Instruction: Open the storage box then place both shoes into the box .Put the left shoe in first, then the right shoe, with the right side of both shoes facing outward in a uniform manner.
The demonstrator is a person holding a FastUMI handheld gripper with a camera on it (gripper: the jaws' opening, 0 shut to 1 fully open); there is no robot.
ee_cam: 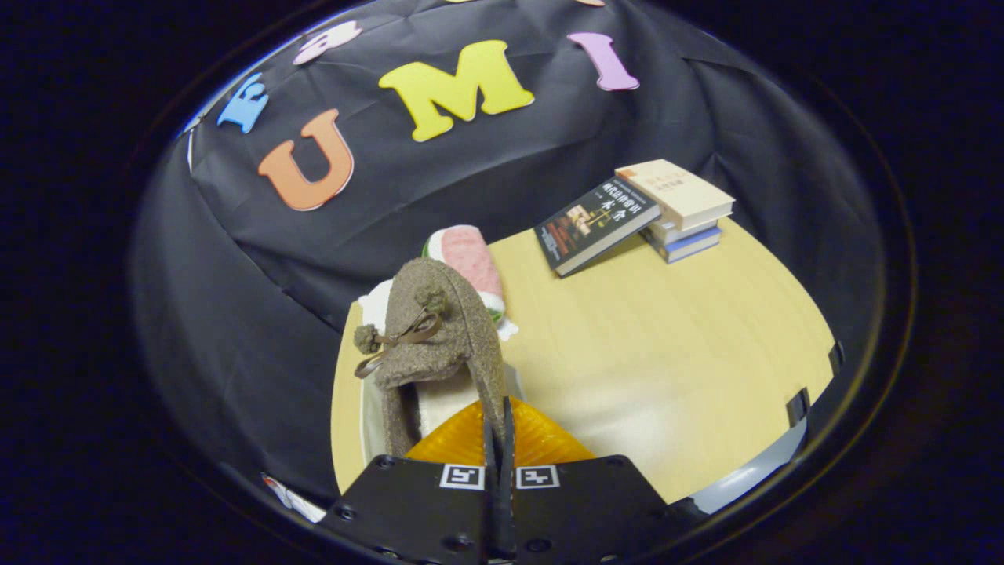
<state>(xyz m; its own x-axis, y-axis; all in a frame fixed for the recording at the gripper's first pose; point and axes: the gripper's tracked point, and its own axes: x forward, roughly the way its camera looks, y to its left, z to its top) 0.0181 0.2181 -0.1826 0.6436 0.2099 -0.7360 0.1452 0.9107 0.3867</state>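
Note:
A brown suede shoe (439,333) with pom-pom laces is held tilted, toe end up, just ahead of the fingers. My gripper (499,439) is shut on the shoe's thin side rim, both fingers pressed together on it. Under the shoe lies the white storage box (369,408) with an orange ribbed panel (541,443) right in front of the fingers. The shoe covers most of the box's inside, so what lies within is hidden.
A pink, white and green rolled cloth (471,259) lies beyond the shoe. A dark book (596,224) leans on a small stack of books (682,208) at the far side of the wooden table (674,361).

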